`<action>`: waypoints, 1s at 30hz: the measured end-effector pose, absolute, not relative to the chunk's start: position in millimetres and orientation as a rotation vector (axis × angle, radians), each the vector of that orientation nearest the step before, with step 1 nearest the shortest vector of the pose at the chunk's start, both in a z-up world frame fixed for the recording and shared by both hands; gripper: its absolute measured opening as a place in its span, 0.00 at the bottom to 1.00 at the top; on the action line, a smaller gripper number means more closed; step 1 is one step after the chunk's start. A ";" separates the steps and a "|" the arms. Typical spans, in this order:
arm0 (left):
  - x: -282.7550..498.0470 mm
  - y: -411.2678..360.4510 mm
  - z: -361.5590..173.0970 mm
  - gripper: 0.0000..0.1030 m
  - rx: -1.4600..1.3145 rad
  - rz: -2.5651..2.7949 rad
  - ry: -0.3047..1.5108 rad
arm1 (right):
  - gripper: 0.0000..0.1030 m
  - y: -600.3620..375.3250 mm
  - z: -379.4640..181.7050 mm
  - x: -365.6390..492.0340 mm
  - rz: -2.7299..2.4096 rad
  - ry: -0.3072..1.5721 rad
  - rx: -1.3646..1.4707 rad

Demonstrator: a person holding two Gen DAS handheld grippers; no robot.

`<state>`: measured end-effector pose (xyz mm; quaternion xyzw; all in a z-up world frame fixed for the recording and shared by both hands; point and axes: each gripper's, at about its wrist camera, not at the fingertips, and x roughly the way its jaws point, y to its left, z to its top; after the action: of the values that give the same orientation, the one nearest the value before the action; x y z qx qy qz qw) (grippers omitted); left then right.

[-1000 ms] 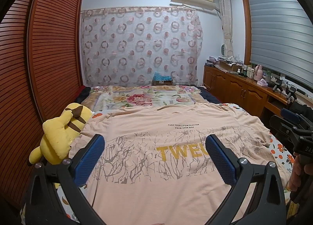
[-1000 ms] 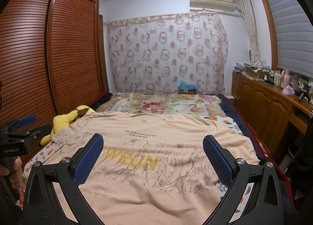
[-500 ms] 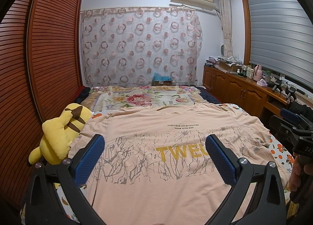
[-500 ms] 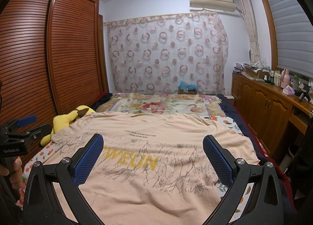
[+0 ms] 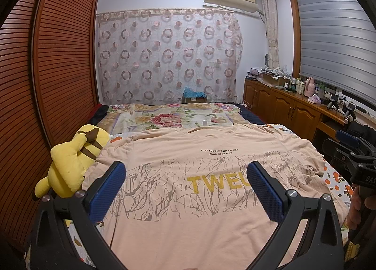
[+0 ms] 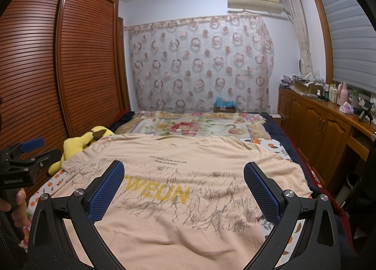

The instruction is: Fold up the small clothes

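The peach T-shirt [image 5: 195, 204] lies spread flat, print side up, across the near part of the bed [image 5: 174, 117], its neckline toward the far wall and its hem toward the cameras, a layout that seems meant to give both sleeves and side edges free for folding inward. The cloth looks thin and soft, with shallow wrinkles, a grey crackle pattern, yellow letters and two small lines of dark text under the collar. The left gripper [image 5: 185, 185] hangs above the shirt's left half, the right gripper [image 6: 183, 185] above its right half, each with blue pads spread wide and nothing held, so folding looks not yet begun. A yellow plush toy [image 5: 70, 162] sits just beside the left sleeve, which may crowd that fold
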<state>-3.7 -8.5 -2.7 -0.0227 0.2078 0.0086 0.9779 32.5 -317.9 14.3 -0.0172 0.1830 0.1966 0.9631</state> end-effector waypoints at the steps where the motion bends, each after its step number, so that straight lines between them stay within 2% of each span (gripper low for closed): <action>1: -3.5 -7.7 -2.4 1.00 -0.046 0.018 0.419 | 1.00 -317.9 14.2 32.6 0.398 0.370 -0.035; 30: -2.9 -12.1 0.0 1.00 -0.045 0.016 0.421 | 1.00 -318.4 13.1 32.0 0.400 0.371 -0.033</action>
<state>-2.9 -12.1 0.0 -0.0225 0.2088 0.0080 0.9777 32.0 -318.4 13.1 -0.0164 0.1832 0.1975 0.9629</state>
